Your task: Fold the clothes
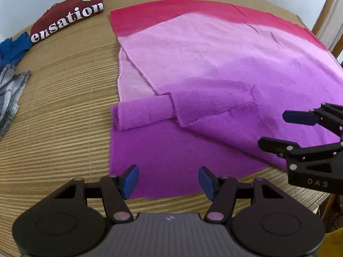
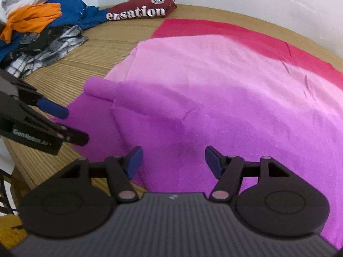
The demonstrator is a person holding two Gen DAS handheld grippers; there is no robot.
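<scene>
A large garment (image 1: pixel 214 64) fading from red through pink to purple lies spread on the wooden table (image 1: pixel 60 111). One layer is folded over it, and a short sleeve (image 1: pixel 143 113) lies rolled at its left edge. My left gripper (image 1: pixel 169 182) hovers open over the purple near hem with nothing between its blue pads. My right gripper (image 1: pixel 287 130) stands open over the garment's right side. In the right wrist view the right gripper (image 2: pixel 174 162) is open above the purple cloth (image 2: pixel 214 107), and the left gripper (image 2: pixel 66 124) comes in from the left.
A folded maroon shirt (image 1: pixel 66 15) with white lettering lies at the table's far left, also seen as the maroon shirt (image 2: pixel 141 8). A pile of blue, orange and plaid clothes (image 2: pixel 38 21) sits beyond it. A white wall rises behind the table.
</scene>
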